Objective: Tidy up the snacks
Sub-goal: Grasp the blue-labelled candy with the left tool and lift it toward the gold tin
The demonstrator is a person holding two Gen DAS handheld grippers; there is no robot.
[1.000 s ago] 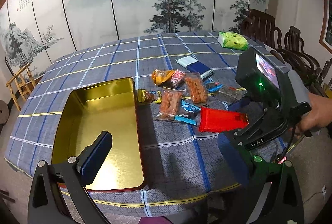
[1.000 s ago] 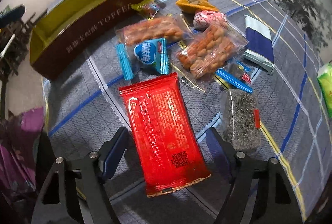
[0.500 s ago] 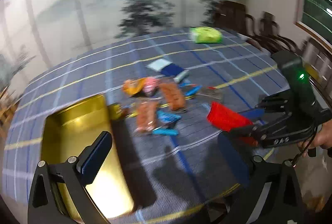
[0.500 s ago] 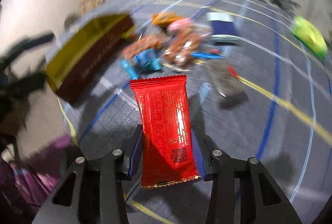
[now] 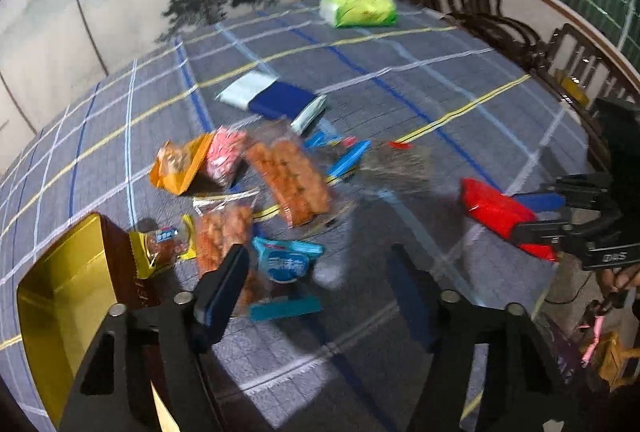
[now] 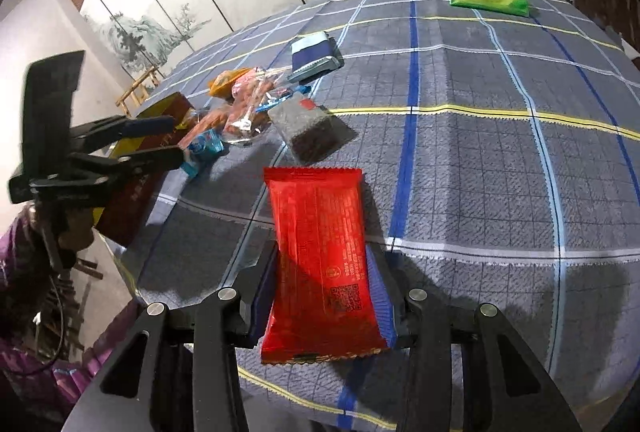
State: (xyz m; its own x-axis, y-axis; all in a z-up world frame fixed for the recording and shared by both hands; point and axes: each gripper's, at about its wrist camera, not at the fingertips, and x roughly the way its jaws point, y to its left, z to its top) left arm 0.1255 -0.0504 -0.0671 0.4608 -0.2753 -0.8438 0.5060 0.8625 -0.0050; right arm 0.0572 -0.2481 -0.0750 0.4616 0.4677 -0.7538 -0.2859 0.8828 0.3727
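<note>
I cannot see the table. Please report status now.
Right tool shut on red packet, lifted. Left tool open, jaws just closing, nothing gripped. Gold tin unobstructed.

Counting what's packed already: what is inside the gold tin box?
Only bare gold floor shows inside the open gold tin box; no snacks are visible. Its near end is hidden behind the left hand-held gripper.

My right gripper [image 6: 324, 296] now clamps the red packet [image 6: 320, 256] off the tablecloth [image 6: 480, 160]; left gripper [image 5: 316, 284] jaws just narrowed, nothing between.
</note>
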